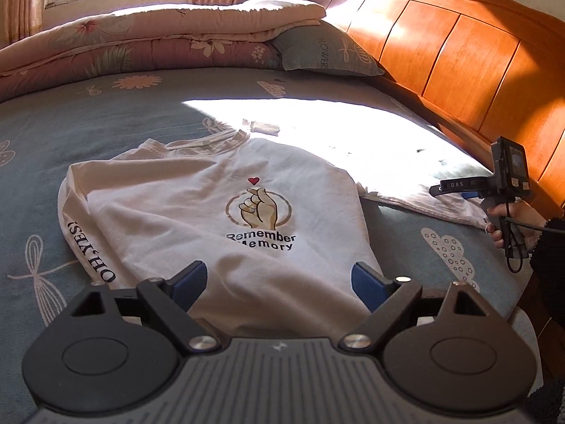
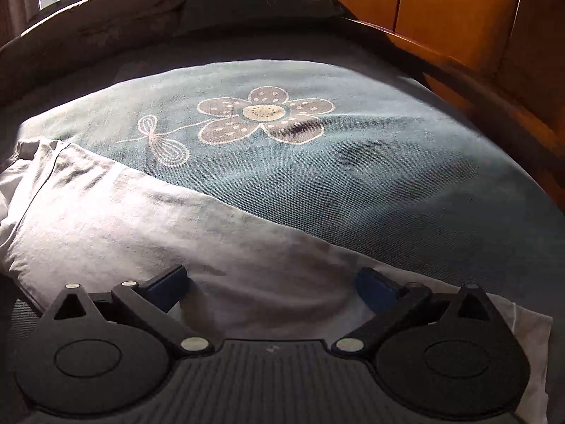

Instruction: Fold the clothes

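Left gripper [image 1: 279, 279] jaws spread, empty, above hem of cream long-sleeved printed shirt [image 1: 219, 219] mid-frame | right gripper [image 2: 272, 282] spread, empty, over outstretched sleeve [image 2: 116, 212] running toward upper left; right hand nearer

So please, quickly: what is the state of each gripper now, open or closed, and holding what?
Left gripper: open, holding nothing, above the white shirt.
Right gripper: open, holding nothing, over the shirt's sleeve.
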Available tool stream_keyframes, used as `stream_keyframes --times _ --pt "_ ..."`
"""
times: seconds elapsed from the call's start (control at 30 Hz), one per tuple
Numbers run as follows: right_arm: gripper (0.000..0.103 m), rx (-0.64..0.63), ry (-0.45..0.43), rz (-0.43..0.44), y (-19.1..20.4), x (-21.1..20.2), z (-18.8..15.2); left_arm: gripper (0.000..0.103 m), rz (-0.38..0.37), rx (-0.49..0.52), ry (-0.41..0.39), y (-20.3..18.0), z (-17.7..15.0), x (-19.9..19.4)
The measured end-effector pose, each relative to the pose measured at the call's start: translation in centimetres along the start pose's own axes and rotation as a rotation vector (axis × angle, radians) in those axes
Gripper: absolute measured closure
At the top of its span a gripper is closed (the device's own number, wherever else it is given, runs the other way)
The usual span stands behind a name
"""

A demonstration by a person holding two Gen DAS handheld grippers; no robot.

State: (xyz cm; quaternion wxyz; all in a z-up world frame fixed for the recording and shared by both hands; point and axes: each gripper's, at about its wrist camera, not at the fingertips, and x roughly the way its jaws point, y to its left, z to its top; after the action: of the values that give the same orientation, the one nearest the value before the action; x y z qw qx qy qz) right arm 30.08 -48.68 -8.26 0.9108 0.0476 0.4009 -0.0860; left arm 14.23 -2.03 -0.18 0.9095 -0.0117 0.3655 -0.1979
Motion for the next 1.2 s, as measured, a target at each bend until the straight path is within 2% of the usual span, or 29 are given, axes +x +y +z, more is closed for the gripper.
stream_keyframes --times 0.13,0.23,0.3,0.4,0.6,0.7,0.8,0.9,1.1,1.2 --pt "0.000 0.094 -0.016 -0.012 -0.5 0.5 0.8 0.014 0.011 -0.005 -0.003 0.0 -0.6 -1.2" --pt "0.000 0.007 0.028 -0.030 0.5 0.4 0.7 0.014 0.017 -0.016 0.003 0.5 -1.3 -1.9" --pt "0.000 0.029 0.069 0.031 1.1 -1.2 0.4 0.014 0.034 -0.015 0.010 0.9 -2.0 -2.3" --pt "0.000 0.035 0.035 0.210 3.2 -5.4 -1.6 0.014 0.060 -0.017 0.023 1.5 -2.9 -2.8" --pt "0.000 -0.138 0.006 0.381 10.1 -11.7 -8.1 0.014 0.067 -0.008 0.043 2.3 -4.5 -2.9" --pt "0.000 -0.226 0.001 0.396 13.0 -13.2 -11.5 0.014 0.071 -0.001 0.052 2.8 -5.4 -2.9" --pt "0.000 -0.284 0.059 0.399 14.7 -12.7 -14.4 0.014 0.073 0.004 0.062 3.3 -6.2 -2.8" --pt "0.000 -0.351 -0.031 0.355 15.3 -13.0 -16.2 0.014 0.080 0.018 0.066 3.7 -6.9 -3.0" --pt "0.000 -0.187 -0.087 0.385 13.7 -12.6 -16.1 0.014 0.067 0.112 0.016 3.5 -5.9 -2.9" --pt "0.000 -0.142 -0.093 0.368 13.6 -12.2 -15.7 0.015 0.075 0.191 0.006 3.0 -5.0 -1.8"
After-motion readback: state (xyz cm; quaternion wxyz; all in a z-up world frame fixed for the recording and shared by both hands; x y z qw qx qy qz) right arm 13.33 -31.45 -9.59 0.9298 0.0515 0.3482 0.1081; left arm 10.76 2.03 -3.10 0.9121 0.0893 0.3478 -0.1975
